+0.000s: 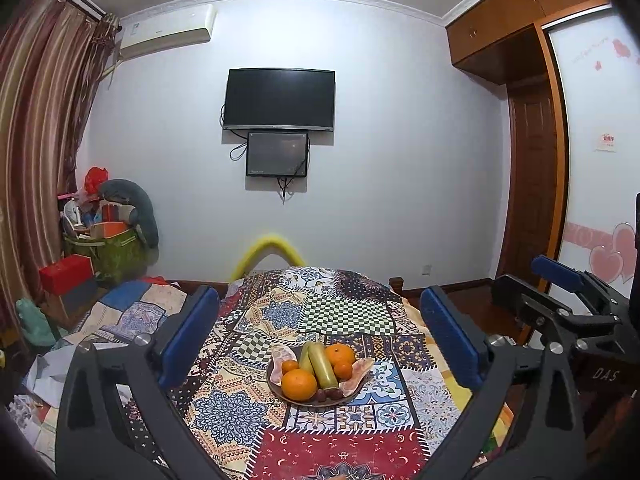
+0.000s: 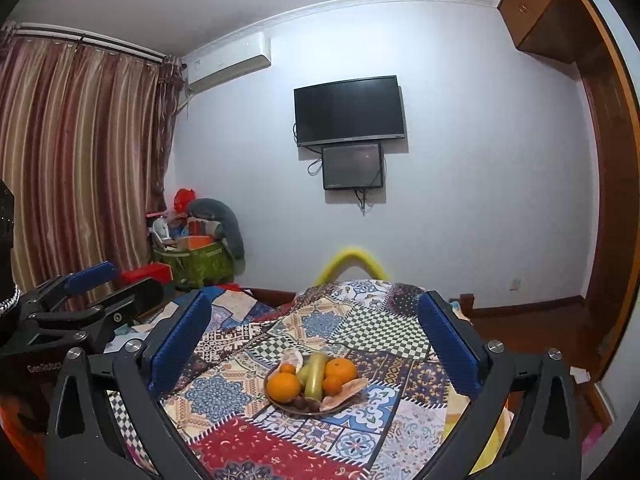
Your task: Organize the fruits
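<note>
Between both spread jaws nothing held: left gripper point(image 1: 320, 340) and right gripper point(image 2: 314, 344) hover released, well short of fruit plate point(image 1: 280, 390) on patchwork cloth point(image 1: 344, 452). Risk: oranges point(image 1: 299, 385) piled tight, nudging one rolls it off.

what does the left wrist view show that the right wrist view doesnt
Only the left wrist view shows the right claw at its right edge, plus the heart stickers on the wardrobe door.

Only the right wrist view shows the left claw at its left edge, and a much wider stretch of the striped curtain.

Both share the fruit plate on the patchwork cloth, the wall TV, and open claws.
</note>
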Tool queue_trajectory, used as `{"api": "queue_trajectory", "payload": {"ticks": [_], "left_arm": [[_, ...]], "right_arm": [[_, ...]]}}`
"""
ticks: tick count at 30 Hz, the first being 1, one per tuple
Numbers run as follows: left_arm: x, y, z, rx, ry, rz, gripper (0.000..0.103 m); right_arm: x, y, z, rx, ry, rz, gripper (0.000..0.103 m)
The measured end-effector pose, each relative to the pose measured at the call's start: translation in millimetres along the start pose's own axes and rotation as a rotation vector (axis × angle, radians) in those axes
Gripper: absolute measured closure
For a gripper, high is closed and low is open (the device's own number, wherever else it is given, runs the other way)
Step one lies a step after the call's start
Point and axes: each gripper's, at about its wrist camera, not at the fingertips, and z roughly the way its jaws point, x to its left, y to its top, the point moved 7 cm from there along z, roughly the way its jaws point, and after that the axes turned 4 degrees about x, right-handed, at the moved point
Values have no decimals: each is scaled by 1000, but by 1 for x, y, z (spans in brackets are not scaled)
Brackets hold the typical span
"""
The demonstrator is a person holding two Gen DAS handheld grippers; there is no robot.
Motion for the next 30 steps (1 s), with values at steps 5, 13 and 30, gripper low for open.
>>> {"api": "queue_trajectory", "payload": {"ticks": [5, 13, 30], "left_arm": [[0, 0, 0, -2, 1, -1, 1], [0, 0, 0, -1, 2, -2, 1], [-2, -3, 3, 22, -35, -2, 1]], "right_arm": [[0, 1, -1, 0, -2, -2, 0], [-1, 2, -2, 4, -4, 4, 0], [-2, 2, -3, 8, -7, 14, 0]]}}
